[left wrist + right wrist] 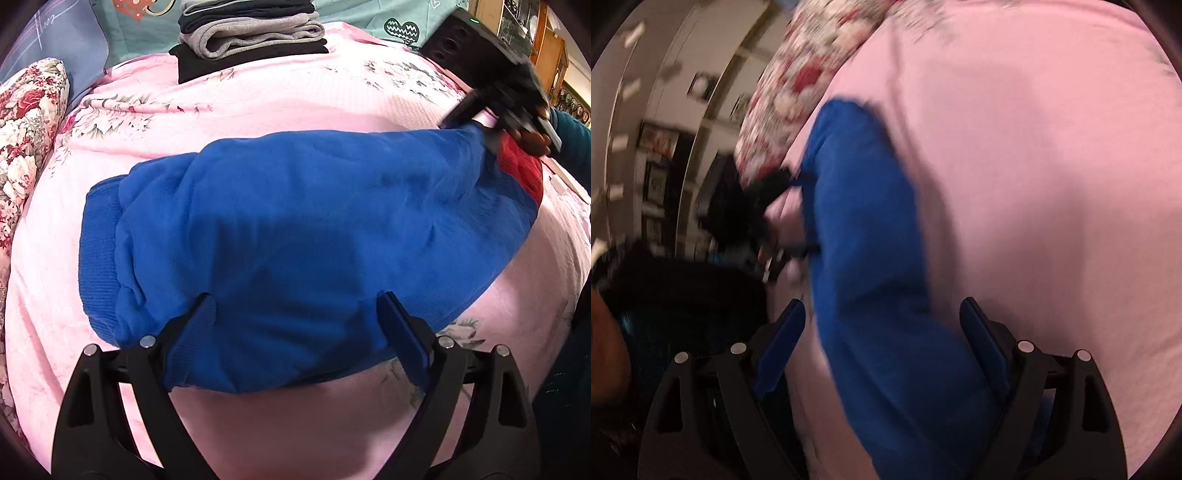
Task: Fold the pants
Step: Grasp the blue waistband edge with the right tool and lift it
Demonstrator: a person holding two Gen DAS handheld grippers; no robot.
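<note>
Lying across the pink floral bedspread [258,110], the blue fleece pants [295,221] are seen folded into a broad bundle, with ribbed cuffs at the left end and a red lining patch [522,173] exposed at the right end. No readable writing or brand is found; only heart prints are made out on the teal pillowcase [369,22] behind.

The left gripper [297,321] is held with its 2 fingers spread wide, nothing clamped, and the near edge of the pants is straddled between them. The right gripper [882,332] is likewise spread apart in its own blurred view, with a blue pant leg running up between the fingers; whether cloth is touched cannot be told.

Bare bedspread is left in front of and behind the pants. A stack of folded grey and black clothes [251,37] is set at the far edge, and a rose-patterned pillow [26,129] borders the left side.
</note>
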